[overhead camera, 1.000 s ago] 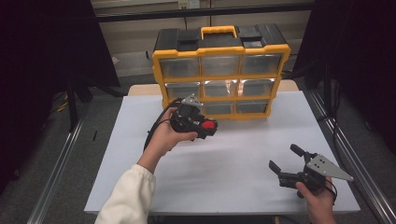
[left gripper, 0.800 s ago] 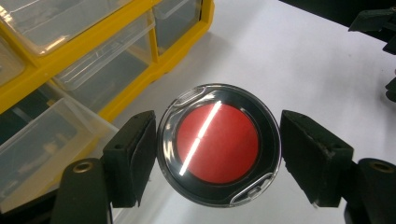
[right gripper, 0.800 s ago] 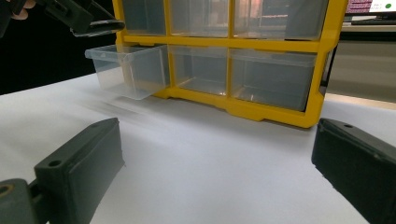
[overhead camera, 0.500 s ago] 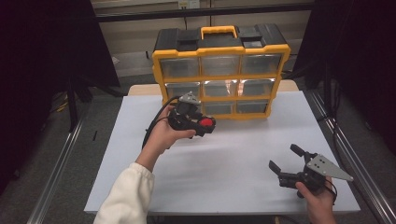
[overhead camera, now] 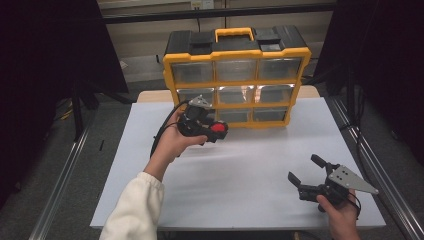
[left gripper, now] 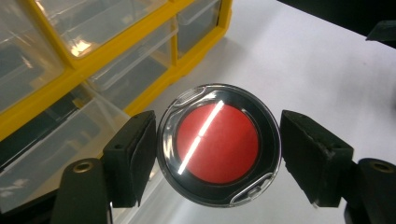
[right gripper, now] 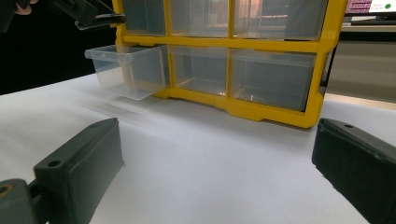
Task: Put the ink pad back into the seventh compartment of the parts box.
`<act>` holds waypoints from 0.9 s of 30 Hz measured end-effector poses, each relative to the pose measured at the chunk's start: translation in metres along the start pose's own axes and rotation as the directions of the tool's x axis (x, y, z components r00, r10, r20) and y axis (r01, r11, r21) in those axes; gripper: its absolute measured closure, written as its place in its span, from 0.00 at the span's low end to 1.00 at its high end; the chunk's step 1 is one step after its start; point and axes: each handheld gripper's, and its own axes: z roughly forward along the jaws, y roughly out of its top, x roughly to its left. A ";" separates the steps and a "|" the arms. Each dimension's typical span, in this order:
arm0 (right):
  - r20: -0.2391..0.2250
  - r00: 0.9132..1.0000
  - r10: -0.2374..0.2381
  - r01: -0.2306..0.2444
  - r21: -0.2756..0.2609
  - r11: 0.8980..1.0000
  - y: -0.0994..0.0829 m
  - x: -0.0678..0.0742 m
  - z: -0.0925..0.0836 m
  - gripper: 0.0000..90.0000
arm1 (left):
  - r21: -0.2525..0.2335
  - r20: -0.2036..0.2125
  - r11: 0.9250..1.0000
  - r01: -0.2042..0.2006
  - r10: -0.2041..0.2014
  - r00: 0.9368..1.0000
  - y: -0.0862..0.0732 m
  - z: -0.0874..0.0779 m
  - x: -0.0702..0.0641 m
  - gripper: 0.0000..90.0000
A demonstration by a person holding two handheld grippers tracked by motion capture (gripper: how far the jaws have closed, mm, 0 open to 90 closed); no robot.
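The left gripper point(left gripper: 212, 154) clasps a small round clear-lidded case with a red disc point(left gripper: 218, 143) by its rim, above the pulled-out drawer point(right gripper: 127, 70); light, rigid, likely slippery, so grip across the edge; the right gripper point(overhead camera: 306, 184) rests released over the tabletop point(overhead camera: 260, 170).

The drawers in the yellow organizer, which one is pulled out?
The bottom-left drawer. It juts out over the table, below the left hand-held gripper holding the red disc; the other drawers sit flush in the organizer.
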 end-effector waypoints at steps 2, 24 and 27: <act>0.000 1.000 0.000 0.000 0.000 1.000 0.000 0.000 0.000 0.01 | 0.000 -0.003 1.000 0.003 -0.003 1.000 0.000 0.000 0.001 0.33; 0.003 1.000 0.005 -0.005 -0.001 1.000 0.000 0.001 0.000 0.01 | -0.010 -0.032 1.000 0.019 -0.020 0.999 0.003 -0.008 0.013 0.33; 0.003 1.000 0.004 -0.004 -0.001 1.000 0.000 0.001 0.000 0.01 | -0.011 -0.039 1.000 0.020 -0.020 0.999 0.003 -0.008 0.015 0.33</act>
